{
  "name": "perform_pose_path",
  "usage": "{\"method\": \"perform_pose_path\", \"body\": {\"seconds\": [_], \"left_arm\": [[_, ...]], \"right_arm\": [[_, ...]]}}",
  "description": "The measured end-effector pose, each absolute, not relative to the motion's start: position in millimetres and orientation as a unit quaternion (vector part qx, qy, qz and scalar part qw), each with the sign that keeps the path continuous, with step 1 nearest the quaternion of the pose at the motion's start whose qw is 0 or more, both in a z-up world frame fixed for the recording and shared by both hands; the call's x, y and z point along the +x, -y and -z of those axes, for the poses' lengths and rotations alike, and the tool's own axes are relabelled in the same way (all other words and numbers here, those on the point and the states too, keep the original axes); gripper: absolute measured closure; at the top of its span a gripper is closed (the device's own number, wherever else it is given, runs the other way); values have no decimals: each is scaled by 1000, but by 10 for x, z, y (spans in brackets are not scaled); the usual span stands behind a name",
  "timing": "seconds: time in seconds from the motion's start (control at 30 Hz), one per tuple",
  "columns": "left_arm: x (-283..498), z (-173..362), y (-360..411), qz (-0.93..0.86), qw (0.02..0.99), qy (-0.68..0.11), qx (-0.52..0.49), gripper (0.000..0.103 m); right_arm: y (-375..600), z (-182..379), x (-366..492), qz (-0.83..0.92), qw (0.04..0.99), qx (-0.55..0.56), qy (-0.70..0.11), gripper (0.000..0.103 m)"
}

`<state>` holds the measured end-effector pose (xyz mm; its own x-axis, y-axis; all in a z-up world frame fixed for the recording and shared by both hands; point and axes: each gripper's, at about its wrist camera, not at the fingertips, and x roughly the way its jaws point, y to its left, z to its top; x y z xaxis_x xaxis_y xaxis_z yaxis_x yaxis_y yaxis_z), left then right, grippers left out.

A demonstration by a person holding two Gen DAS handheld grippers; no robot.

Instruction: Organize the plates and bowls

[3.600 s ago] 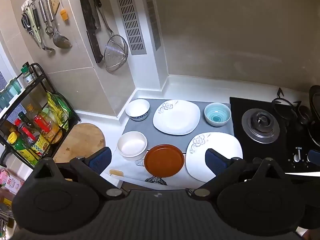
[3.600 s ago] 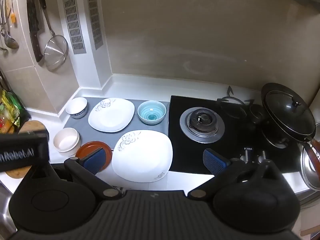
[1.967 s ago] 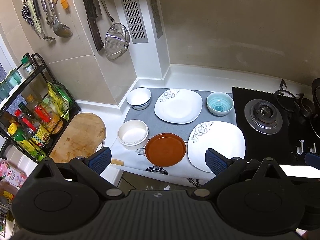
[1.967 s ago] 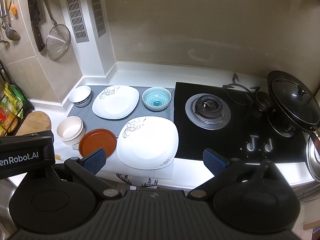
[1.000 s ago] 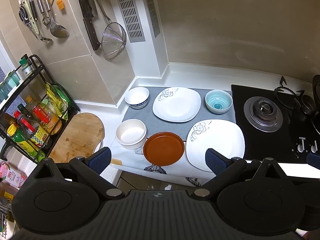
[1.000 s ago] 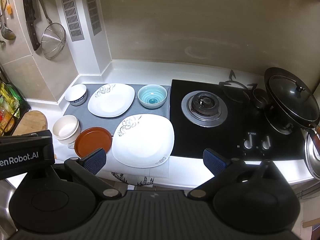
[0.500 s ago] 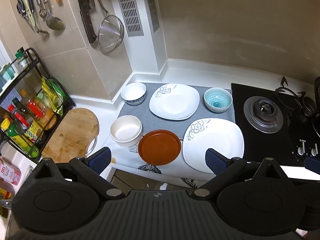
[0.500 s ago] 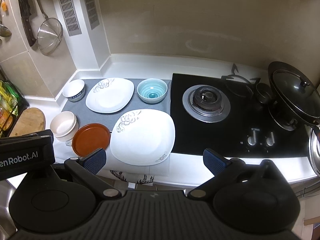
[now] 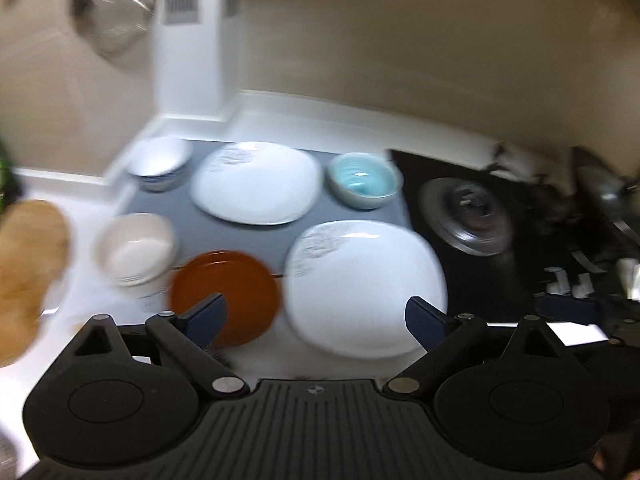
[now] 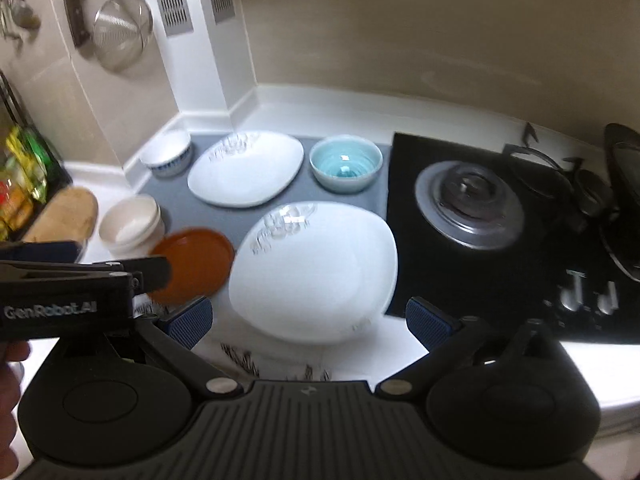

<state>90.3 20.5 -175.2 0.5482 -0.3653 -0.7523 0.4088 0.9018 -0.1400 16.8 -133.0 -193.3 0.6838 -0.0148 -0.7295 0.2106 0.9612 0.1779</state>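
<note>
On a grey mat [image 10: 304, 192] lie a large white square plate [image 10: 316, 272], a smaller white plate [image 10: 246, 168], a light blue bowl [image 10: 346, 164], a blue-patterned white bowl [image 10: 168, 152], stacked cream bowls [image 10: 130, 224] and a brown round plate [image 10: 196, 264]. The blurred left wrist view shows the same: large plate [image 9: 364, 284], brown plate [image 9: 228, 288], cream bowls [image 9: 134, 248], blue bowl [image 9: 364, 180]. My left gripper [image 9: 316, 316] is open and empty above the front edge. My right gripper [image 10: 308, 320] is open and empty over the large plate's near edge.
A black gas hob [image 10: 472, 200] sits right of the mat, with a lidded pan [image 10: 620, 196] at far right. A wooden board [image 10: 68, 212] and a bottle rack [image 10: 20, 184] stand left. Strainer [image 10: 122, 28] and utensils hang on the wall.
Both grippers have moved forward and down toward the dishes, which look larger now. The left view is motion-blurred. The dishes have not moved.
</note>
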Motion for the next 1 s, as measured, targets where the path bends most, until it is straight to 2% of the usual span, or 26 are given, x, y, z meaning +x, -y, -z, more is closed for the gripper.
{"method": "perform_pose_path", "body": {"seconds": [0.1,0.2,0.27,0.33,0.4,0.47,0.53,0.63,0.67,0.7,0.77,0.97,1.0], "left_arm": [[1387,1983,-215,255,841,-477,4,9],[1877,2238,-196,299,804,-514,-6,18],[2177,2396,-150,329,782,-529,-7,18],[2457,2558,-57,346,760,-550,3,23],[2714,2706,29,361,737,-572,-2,23],[2955,2873,106,365,712,-601,-14,26],[3160,3045,200,365,683,-632,-18,37],[3337,3252,380,381,658,-649,12,48],[3374,3334,427,377,651,-658,22,49],[3408,3416,458,372,646,-666,26,52],[3470,3494,466,359,652,-668,28,51],[3533,3658,504,347,636,-689,17,51],[3513,3686,552,353,632,-689,25,54]], "right_arm": [[1524,1991,232,34,920,147,-361,0],[1703,2066,391,57,909,151,-385,0],[1847,2150,480,70,900,175,-394,0],[2051,2288,551,78,879,236,-407,0],[2302,2460,582,73,838,354,-408,1],[2408,2535,625,84,834,375,-396,3],[2491,2621,660,112,826,391,-390,4],[2628,2859,666,118,798,457,-374,8],[2653,2943,663,124,790,471,-372,17],[2666,3012,674,132,785,472,-379,37],[2667,3106,713,153,783,451,-399,55],[2763,3461,707,157,761,481,-407,54],[2759,3481,707,156,762,478,-408,54]]}}
